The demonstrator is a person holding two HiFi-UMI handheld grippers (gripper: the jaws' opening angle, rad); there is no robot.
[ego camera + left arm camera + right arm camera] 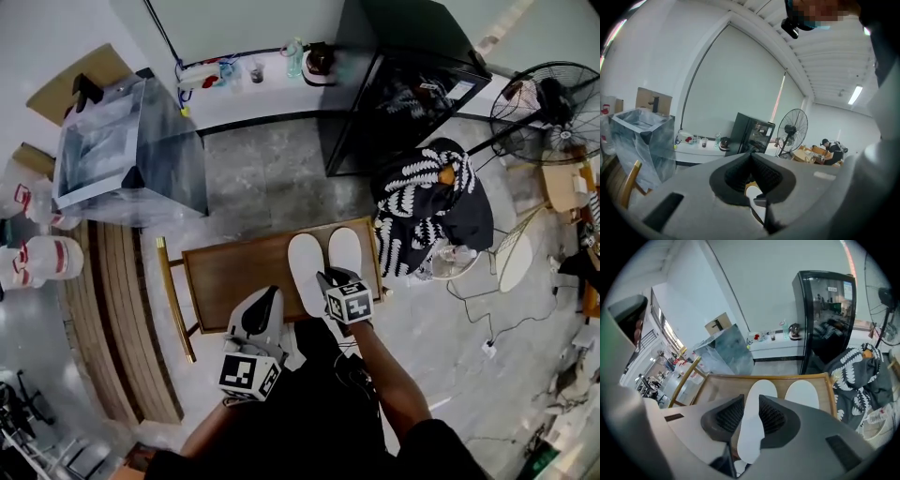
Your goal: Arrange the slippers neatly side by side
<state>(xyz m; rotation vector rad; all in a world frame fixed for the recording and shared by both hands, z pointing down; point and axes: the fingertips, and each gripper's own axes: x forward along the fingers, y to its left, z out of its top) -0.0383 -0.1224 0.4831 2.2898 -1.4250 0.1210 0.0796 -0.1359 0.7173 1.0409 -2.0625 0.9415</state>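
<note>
A black glass-door cabinet [394, 84] stands against the pale wall [234, 23]. To the cabinet's right is a standing fan [553, 98], and to its left a low white shelf [253, 89]. In front of it are the grey floor [262, 178] and a wooden tabletop [234, 272].

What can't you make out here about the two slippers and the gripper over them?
Slipper between the jaws: right gripper view; the right gripper covers its sides, so pinched or merely straddled is unclear.
Other slipper: head view; its heel is hidden under the right gripper.
Left gripper view: the left gripper blocks nearly all of both slippers.
</note>
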